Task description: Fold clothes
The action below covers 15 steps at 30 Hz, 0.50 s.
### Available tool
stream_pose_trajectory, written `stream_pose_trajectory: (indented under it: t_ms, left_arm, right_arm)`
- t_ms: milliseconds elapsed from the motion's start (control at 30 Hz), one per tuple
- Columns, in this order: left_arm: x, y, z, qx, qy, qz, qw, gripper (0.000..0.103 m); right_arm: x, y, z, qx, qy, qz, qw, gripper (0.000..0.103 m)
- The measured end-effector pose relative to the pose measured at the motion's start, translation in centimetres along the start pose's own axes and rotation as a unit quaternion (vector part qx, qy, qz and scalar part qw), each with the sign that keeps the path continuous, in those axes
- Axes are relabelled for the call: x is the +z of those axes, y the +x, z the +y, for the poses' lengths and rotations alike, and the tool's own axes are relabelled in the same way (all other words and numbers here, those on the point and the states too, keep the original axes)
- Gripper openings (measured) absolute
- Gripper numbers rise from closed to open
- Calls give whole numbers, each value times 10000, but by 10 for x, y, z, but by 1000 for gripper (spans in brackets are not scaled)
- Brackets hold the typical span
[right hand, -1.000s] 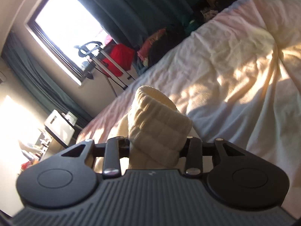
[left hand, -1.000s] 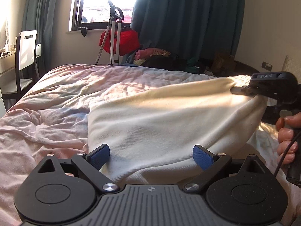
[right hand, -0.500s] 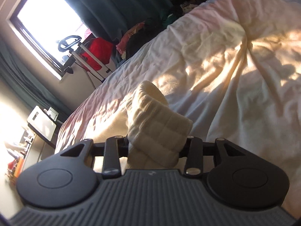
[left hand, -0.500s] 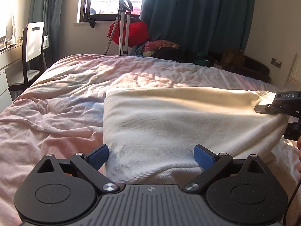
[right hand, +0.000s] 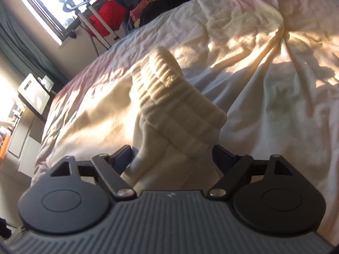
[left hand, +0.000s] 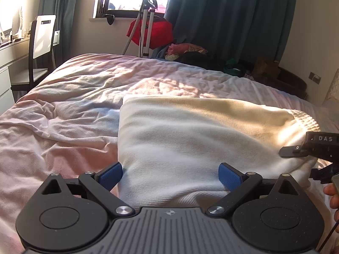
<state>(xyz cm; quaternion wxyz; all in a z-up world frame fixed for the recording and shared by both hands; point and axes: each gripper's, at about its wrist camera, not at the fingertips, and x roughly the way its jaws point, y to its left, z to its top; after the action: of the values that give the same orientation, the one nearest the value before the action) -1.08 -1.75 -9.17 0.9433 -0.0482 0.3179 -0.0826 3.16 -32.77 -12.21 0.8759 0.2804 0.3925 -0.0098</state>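
Note:
A cream knitted garment (left hand: 190, 139) lies folded on the bed, its ribbed hem (left hand: 305, 120) at the right corner. My left gripper (left hand: 170, 173) is open, its blue pads (left hand: 111, 174) on either side of the garment's near edge. In the left wrist view my right gripper (left hand: 313, 148) sits at the garment's right corner, held by a hand (left hand: 333, 194). In the right wrist view the ribbed hem (right hand: 175, 103) stands bunched between the spread fingers of my right gripper (right hand: 172, 156), which is open.
The pink-and-white duvet (left hand: 63, 114) covers the bed. Beyond the far edge are a red bag on a trolley (left hand: 151, 31), a pile of clothes (left hand: 190, 53) and dark curtains (left hand: 228, 17). A white chair (left hand: 40, 48) and desk stand at the left.
My right gripper's fingers have spread apart from around the ribbed hem and it has lowered towards the bed. The garment has settled flatter. My left gripper stays open.

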Motion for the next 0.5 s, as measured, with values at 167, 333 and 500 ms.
stream_pose_trajectory:
  t_ms: [167,333,500]
  left_arm:
    - [4,-2,12,-236,-377,35,9990,99]
    - [9,-1,56,-813,-1797,17,9804,99]
    - [2,22,99,-1188,-3055,403,9439,95]
  right_arm:
    - [-4,18,-8,134,343,200,9991,87]
    - [-6,11,-2,279,222,129,9993,79]
    - [-8,1,7,417,-10,25,9991,48]
